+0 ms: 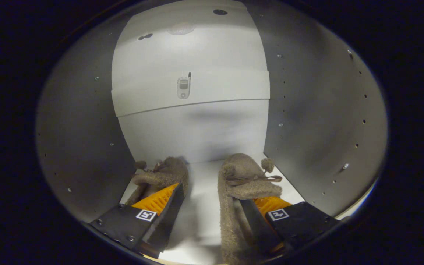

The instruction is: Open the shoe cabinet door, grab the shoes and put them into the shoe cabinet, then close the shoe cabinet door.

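Note:
I am looking into the shoe cabinet [307, 110], with grey side walls and a white back panel. Two fuzzy tan shoes with pompom laces rest on its white floor [202, 176]. The left shoe [168, 171] lies just beyond my left fingertip, partly hidden by it. The right shoe [239, 180] stretches back along the inner side of my right finger, its heel end between the fingers. My gripper [212, 195] is open, the fingers spread wide and not pressing on either shoe.
A white shelf [190, 92] crosses the cabinet above the shoes, with a small grey tag on its front edge. Rows of peg holes dot both side walls [79, 147]. Bare white floor runs between the two shoes.

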A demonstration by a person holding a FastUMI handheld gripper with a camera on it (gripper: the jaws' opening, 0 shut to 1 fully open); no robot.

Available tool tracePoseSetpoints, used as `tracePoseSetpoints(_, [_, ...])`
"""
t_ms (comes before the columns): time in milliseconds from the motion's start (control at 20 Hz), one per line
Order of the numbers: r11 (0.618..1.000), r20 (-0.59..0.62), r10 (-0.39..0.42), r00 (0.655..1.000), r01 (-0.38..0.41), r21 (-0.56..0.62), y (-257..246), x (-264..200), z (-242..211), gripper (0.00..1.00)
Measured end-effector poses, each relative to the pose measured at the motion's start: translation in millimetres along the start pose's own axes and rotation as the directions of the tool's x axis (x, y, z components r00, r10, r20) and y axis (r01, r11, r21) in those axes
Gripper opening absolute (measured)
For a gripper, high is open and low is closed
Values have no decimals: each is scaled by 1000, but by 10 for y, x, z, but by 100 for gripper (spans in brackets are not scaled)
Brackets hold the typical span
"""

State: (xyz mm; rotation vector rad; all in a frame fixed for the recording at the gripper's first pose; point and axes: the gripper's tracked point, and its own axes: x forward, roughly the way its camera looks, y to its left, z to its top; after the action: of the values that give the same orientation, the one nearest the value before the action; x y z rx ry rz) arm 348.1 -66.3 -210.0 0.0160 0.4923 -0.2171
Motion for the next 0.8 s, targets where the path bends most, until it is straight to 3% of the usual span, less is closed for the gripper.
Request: tracePoseSetpoints(800, [1000, 6, -4, 1000, 4, -15, 6, -223, 5, 94])
